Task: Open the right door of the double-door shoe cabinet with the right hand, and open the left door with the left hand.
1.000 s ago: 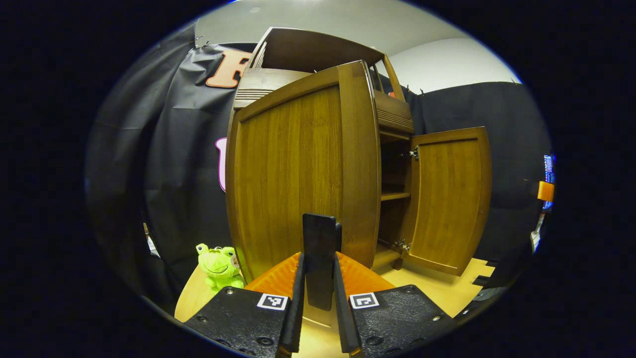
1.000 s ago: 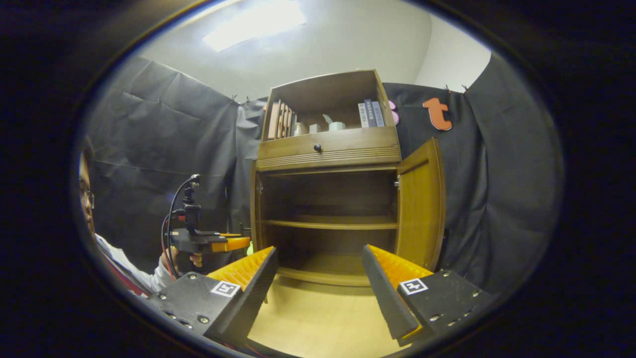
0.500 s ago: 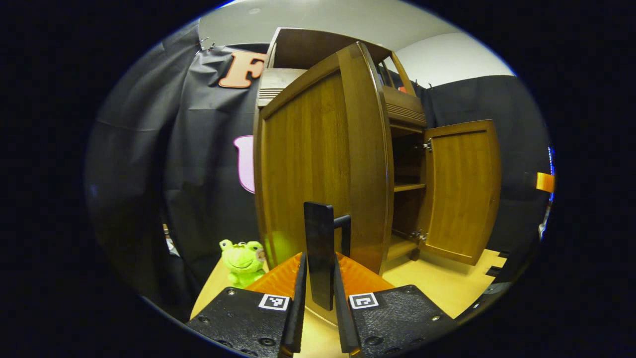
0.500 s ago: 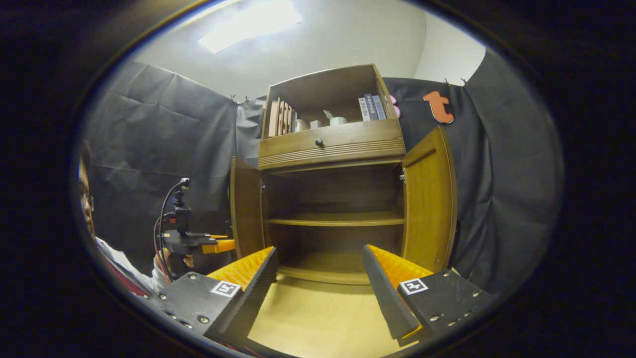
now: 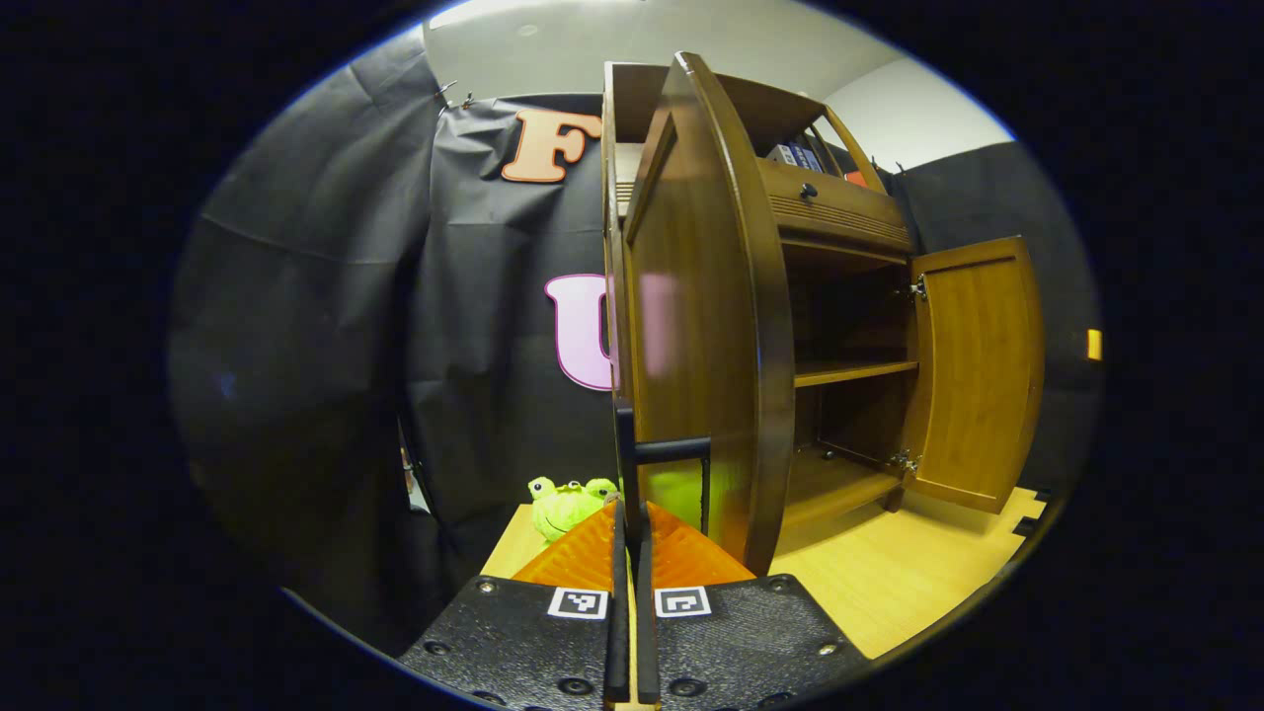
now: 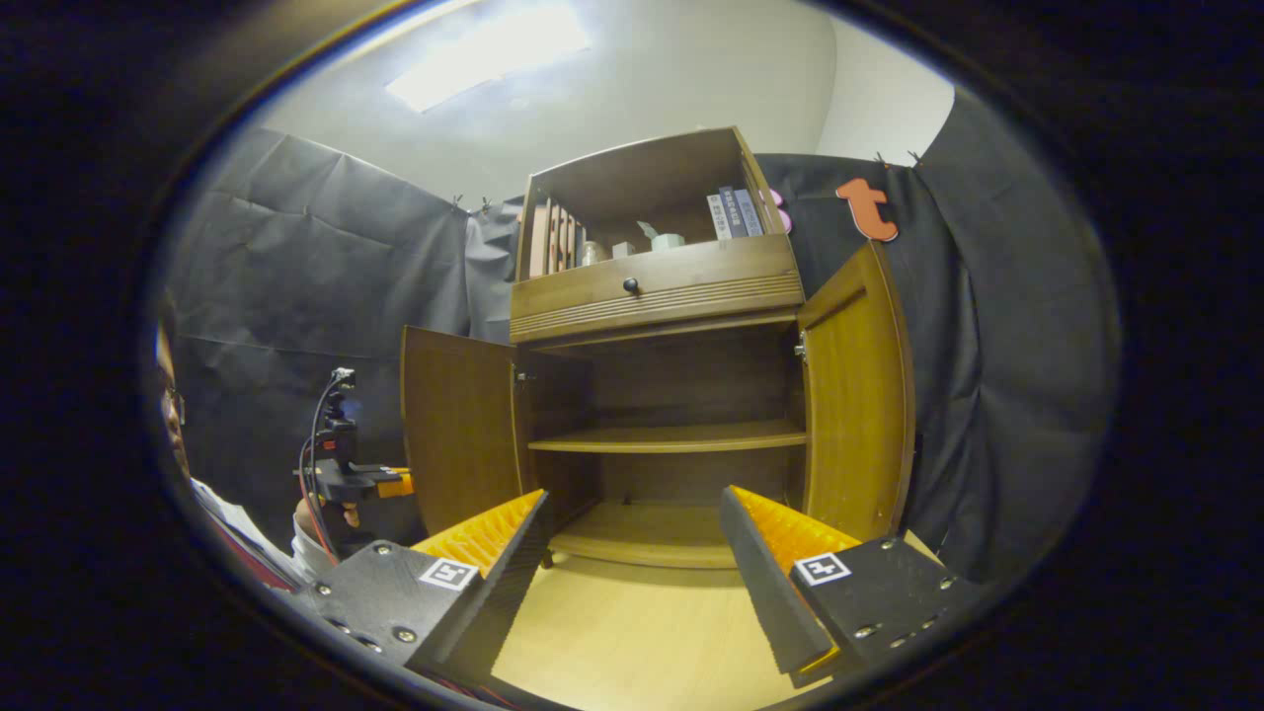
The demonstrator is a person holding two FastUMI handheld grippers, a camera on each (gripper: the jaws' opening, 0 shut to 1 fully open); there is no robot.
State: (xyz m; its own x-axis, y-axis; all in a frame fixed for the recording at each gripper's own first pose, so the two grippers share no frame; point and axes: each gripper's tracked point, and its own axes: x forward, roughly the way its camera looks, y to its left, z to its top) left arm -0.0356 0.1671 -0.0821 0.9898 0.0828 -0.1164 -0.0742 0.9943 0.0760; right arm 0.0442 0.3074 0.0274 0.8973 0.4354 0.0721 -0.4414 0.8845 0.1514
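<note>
Wooden cabinet (image 6: 657,296), no legible labels; my left gripper (image 5: 632,523) clamps the left door (image 5: 691,326) handle (image 5: 625,464); right gripper (image 6: 632,553) fingers apart.

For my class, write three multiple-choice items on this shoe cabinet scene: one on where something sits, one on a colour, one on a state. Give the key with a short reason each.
1. Where is the plush frog?
A. on the cabinet's middle shelf
B. on the floor beside the cabinet, outside the left door
C. in the top compartment with the books

2. What colour are the ribbed pads of the right tongs?
A. orange
B. blue
C. white

3. How do the two cabinet doors stand?
A. both shut
B. one open only
C. both open

Key: 1 B, the left gripper view shows it low beside the left door. 2 A, both pads in the right gripper view are orange. 3 C, the left door and right door swing clear of the middle shelf.
</note>
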